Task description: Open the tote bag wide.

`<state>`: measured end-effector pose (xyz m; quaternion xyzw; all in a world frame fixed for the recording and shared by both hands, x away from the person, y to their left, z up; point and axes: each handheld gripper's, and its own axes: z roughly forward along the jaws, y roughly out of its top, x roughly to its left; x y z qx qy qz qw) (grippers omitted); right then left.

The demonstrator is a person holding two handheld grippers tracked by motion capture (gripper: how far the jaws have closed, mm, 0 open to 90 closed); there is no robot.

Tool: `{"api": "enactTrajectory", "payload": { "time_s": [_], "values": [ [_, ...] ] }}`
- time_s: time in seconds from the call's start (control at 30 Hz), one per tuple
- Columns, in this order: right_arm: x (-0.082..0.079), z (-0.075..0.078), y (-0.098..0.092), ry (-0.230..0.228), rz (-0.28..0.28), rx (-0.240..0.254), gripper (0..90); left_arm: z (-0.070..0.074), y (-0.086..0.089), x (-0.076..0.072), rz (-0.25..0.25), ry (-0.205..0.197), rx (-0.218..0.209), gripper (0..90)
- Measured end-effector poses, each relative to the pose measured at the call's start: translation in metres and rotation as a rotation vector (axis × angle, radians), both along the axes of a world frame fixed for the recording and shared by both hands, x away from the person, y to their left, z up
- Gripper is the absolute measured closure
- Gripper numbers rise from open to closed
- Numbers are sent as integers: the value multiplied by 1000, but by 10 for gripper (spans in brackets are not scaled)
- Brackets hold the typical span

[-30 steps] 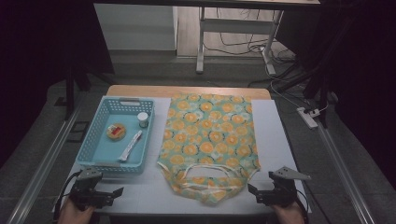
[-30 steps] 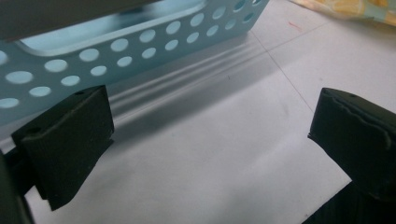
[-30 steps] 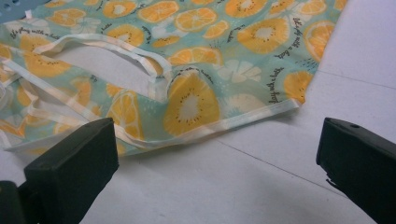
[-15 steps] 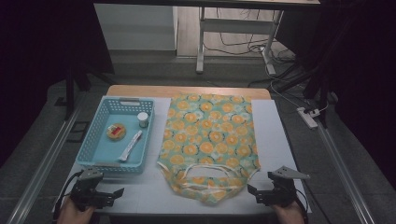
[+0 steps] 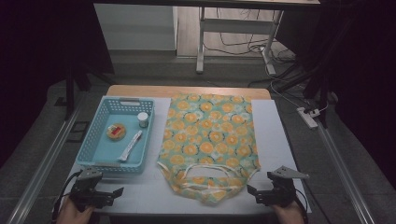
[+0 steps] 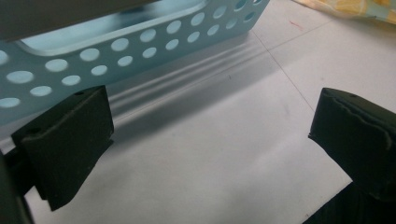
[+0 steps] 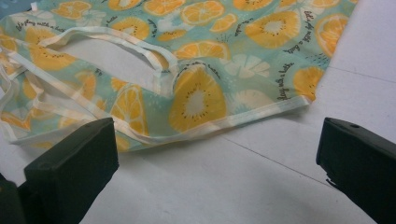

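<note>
The orange-print apron [image 5: 208, 140] lies flat on the white tabletop [image 5: 275, 140], centre-right, w/ its neck strap [image 5: 205, 169] and ties bunched at the near edge. In the right gripper view the near hem and strap loop [image 7: 116, 42] sit just beyond the jaws, not touching them; fabric shows orange slices on pale green w/ small script.

Right gripper [image 5: 261, 193] rests low at the near right edge of the tabletop, just beside the apron's near right corner, jaws spread wide, nothing between them but bare tabletop. A hand [image 5: 287, 215] holds it from the bottom edge.

Left gripper [image 5: 109, 192] sits at the near left edge, jaws also spread wide & empty, held by the other hand [image 5: 74, 214]. In the left gripper view the perforated wall of the light-blue basket [image 6: 140, 46] stands just ahead of the jaws, apart from them.

The basket [image 5: 98, 158] is left of the apron, near it, edges close but I can't tell if they touch. Inside: a small white-capped bottle [image 5: 143, 120] at the far right, a round orange-red item [image 5: 116, 130] mid, and a long white sachet [image 5: 130, 145] lying diagonally near the right wall.
</note>
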<state>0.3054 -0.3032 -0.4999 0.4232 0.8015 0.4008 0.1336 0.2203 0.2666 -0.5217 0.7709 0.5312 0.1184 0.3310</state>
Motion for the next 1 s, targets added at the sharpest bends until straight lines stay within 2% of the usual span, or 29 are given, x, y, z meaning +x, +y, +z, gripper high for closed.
{"api": "enactTrajectory", "payload": {
  "time_s": [0.1, 0.23, 0.3, 0.47, 0.57, 1.0],
  "values": [
    [0, 0, 0, -1, 0, -1, 0, 2, 0, -1, 4, -11, -17, 0],
    [0, 0, 0, -2, 0, -4, 0, 2, -2, -1, -3, -13, -1, 0],
    [-1, 0, 1, -7, 3, -10, 0, 0, -2, 0, -13, -2, 9, 0],
    [-1, 1, 4, -18, 19, -33, 0, 0, -2, 1, -14, 5, 5, 0],
    [-1, 1, 5, -9, 20, -24, 0, -1, -2, 1, -14, 7, 3, 0],
    [-4, 11, 28, -21, 103, -62, 0, -1, -4, 2, -42, 20, 18, 0]
  ]
}}
